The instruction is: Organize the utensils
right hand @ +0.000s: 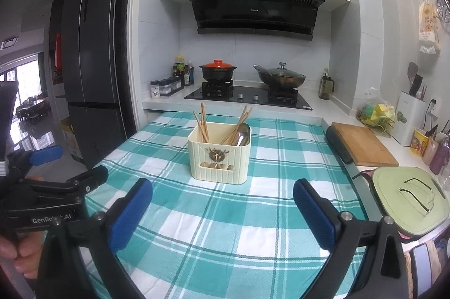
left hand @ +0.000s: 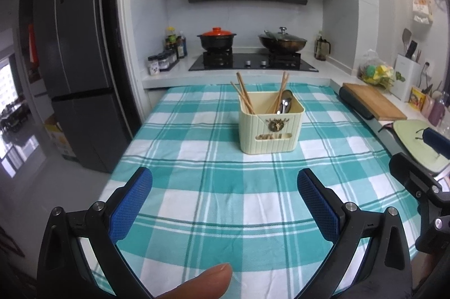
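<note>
Both grippers empty, jaws wide apart: left gripper [left hand: 225, 183] and right gripper [right hand: 222, 195] low in frame over the checked tablecloth [left hand: 197, 186]. Cream utensil holder [left hand: 270, 124] stands mid-frame, upright, holding chopsticks [left hand: 244, 96] and spoons [left hand: 285, 103].

Behind — a red-lidded pot [right hand: 218, 71], a lidded wok [right hand: 282, 78]; cutting board [right hand: 361, 144] at right.

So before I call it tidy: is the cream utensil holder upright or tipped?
Upright. The utensil holder stands flat on the checked cloth, with chopsticks and a spoon sticking out of its top.
</note>
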`<state>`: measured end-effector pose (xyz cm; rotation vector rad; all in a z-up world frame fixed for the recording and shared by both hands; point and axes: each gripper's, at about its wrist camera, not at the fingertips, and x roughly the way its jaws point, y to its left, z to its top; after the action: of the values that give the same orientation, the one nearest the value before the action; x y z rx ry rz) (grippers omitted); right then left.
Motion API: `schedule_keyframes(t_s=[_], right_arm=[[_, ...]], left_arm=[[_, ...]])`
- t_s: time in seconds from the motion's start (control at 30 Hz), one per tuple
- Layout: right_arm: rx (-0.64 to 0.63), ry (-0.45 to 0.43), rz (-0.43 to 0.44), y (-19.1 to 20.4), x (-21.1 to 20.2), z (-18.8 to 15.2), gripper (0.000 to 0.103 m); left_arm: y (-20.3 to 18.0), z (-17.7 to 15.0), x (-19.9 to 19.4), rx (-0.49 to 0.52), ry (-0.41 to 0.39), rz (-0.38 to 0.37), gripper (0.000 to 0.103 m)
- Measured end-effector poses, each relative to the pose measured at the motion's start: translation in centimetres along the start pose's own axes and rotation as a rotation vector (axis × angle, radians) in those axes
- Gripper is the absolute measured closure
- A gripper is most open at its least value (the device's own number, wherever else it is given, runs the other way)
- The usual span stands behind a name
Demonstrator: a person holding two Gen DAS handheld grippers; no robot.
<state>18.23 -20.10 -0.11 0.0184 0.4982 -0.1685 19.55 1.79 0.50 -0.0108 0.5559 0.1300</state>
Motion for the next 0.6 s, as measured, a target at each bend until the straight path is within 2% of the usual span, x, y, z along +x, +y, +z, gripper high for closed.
schedule_keyframes(t_s=[0.6], right_arm=[[0.004,0.021,-0.014,0.53,-0.34,0.18,0.001]], left_arm=[[-0.21,0.04,-0.62,0.009,0.004,0.003,0.0]])
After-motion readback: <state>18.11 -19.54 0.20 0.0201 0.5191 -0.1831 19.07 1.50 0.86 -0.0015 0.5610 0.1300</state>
